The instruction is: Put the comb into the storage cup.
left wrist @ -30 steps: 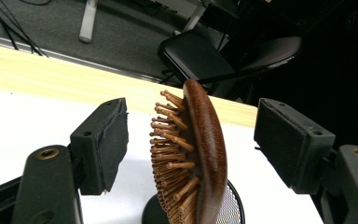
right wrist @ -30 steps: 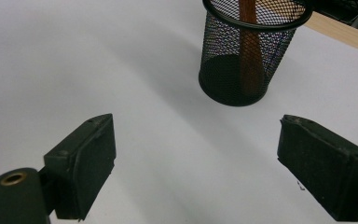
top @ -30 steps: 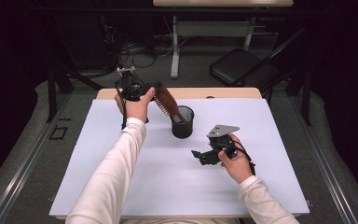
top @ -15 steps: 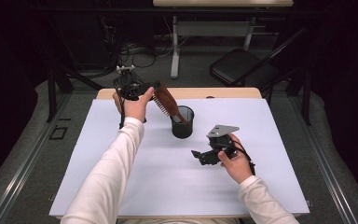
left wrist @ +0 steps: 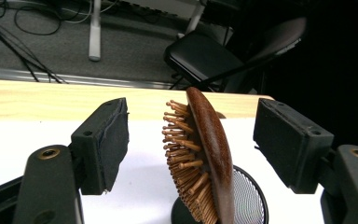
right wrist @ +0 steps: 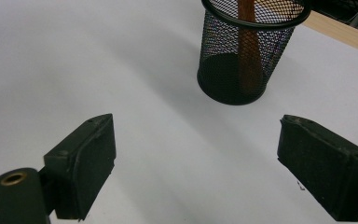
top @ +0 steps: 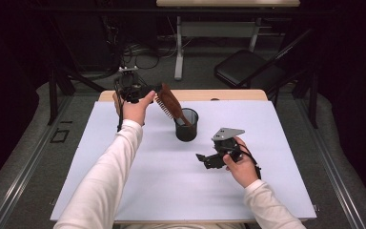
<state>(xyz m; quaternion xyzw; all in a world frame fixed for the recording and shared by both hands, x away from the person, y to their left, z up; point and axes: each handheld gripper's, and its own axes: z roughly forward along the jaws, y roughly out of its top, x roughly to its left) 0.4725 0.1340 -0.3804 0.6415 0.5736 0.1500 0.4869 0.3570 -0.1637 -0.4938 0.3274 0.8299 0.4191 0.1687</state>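
Note:
A brown wooden hairbrush [top: 170, 102] stands handle-down in a black mesh cup [top: 187, 125] and leans left toward the back of the table. My left gripper [top: 151, 89] is raised at the brush head. In the left gripper view its open jaws [left wrist: 199, 140] flank the bristled head [left wrist: 205, 154], with a gap on each side. My right gripper [top: 203, 159] rests low over the white table, to the right of the cup and in front of it. It stands open and empty [right wrist: 196, 158], facing the cup [right wrist: 242, 70], through whose mesh the brush handle [right wrist: 247, 46] shows.
The white tabletop [top: 124, 181] has a wooden strip [top: 238, 95] along its far edge. A black chair [top: 248, 71] and a desk leg [top: 178, 52] with cables on the floor stand beyond the table.

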